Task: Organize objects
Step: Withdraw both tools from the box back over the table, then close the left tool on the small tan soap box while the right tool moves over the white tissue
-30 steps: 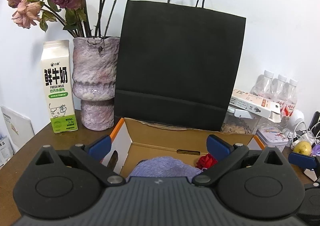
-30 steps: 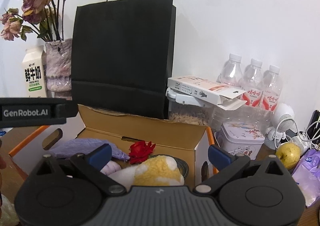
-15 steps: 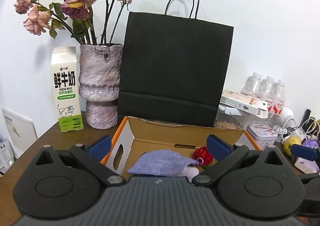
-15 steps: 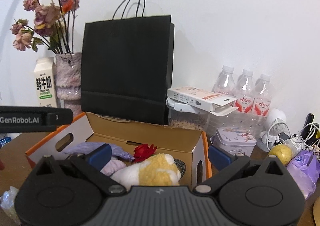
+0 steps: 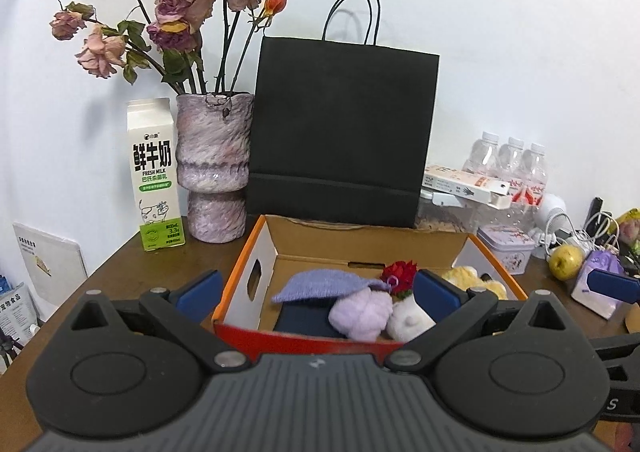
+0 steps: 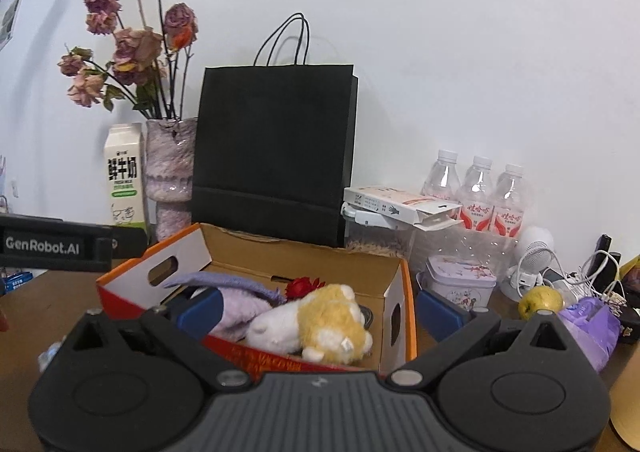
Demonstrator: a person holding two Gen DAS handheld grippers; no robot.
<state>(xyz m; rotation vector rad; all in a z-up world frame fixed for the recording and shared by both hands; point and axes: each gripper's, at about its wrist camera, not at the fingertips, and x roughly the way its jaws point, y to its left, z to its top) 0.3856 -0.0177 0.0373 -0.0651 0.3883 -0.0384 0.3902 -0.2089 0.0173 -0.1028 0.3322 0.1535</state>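
Both jaws stand wide with nothing between them, the left gripper and the right gripper held just in front of the open cardboard box. Inside the box lie a lilac knitted cloth, a red rose and a yellow-and-white plush toy. Behind the box stands a black paper bag, with a vase of dried roses and a milk carton to the box's back left and three water bottles to its back right

Left gripper level, fingers spread wide, nothing between blue pads. Right gripper level too, jaws wide apart, empty. Left gripper's body visible at left edge of right wrist view.
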